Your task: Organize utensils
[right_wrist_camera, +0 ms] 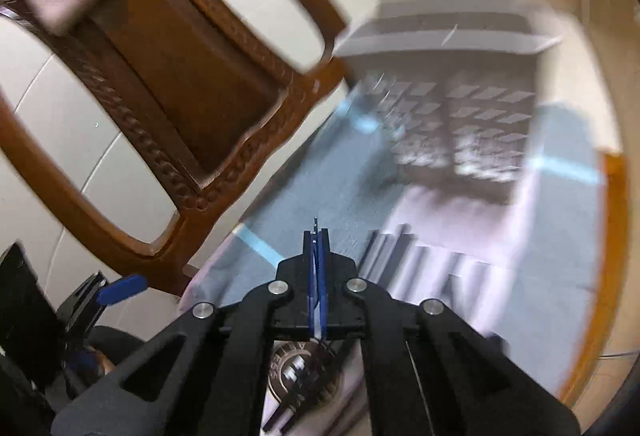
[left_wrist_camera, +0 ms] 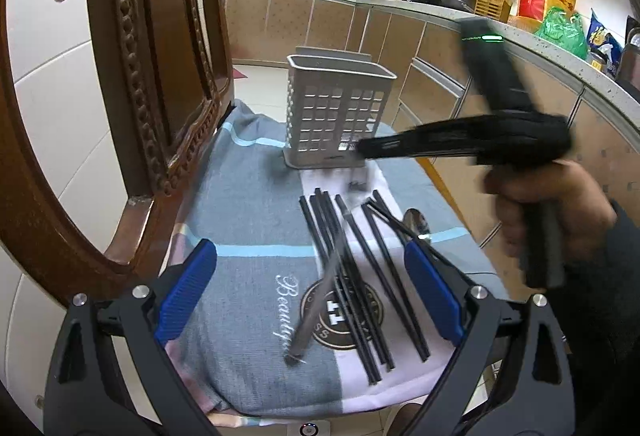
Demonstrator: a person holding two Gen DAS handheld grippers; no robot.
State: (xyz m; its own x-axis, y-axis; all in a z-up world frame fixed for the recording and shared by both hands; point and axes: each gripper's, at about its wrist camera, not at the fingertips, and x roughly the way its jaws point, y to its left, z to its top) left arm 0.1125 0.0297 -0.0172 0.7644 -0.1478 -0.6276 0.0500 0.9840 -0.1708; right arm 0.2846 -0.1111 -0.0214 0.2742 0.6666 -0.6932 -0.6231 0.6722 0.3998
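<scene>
- Judging the step as carrying a utensil up to the grey holder (left_wrist_camera: 336,107): keep the right gripper (right_wrist_camera: 316,240) clamped firmly and lift clear of the rim before moving across.
- Come in from above the holder's open top, then tip the piece upright so it drops in end first instead of catching on the perforated wall.
- Slow down near the holder; heavy blur in the right wrist view makes aiming hard, and a knock could push the light holder along the towel (left_wrist_camera: 248,220).
- Right jaws: pressed shut, pads together, with only a thin sliver poking out past their tips; cannot tell what that sliver is.
- Left gripper (left_wrist_camera: 310,246): jaws spread wide, holding nothing, poised low over the near end of the chair (left_wrist_camera: 160,75) seat.
- Black chopsticks (left_wrist_camera: 376,268): fanned out on the towel between and beyond the left jaws, apart from both pads.
- Blurred silver utensil (left_wrist_camera: 320,296): slanting across the chopsticks, well below the right jaws; cannot tell whether gripped, hanging or loose.
- Spoon (left_wrist_camera: 416,222): on the towel just past the right-hand pad of the left jaws.
- Holder: upright at the far end of the seat, just behind the right jaws' tips as seen from the left wrist.
</scene>
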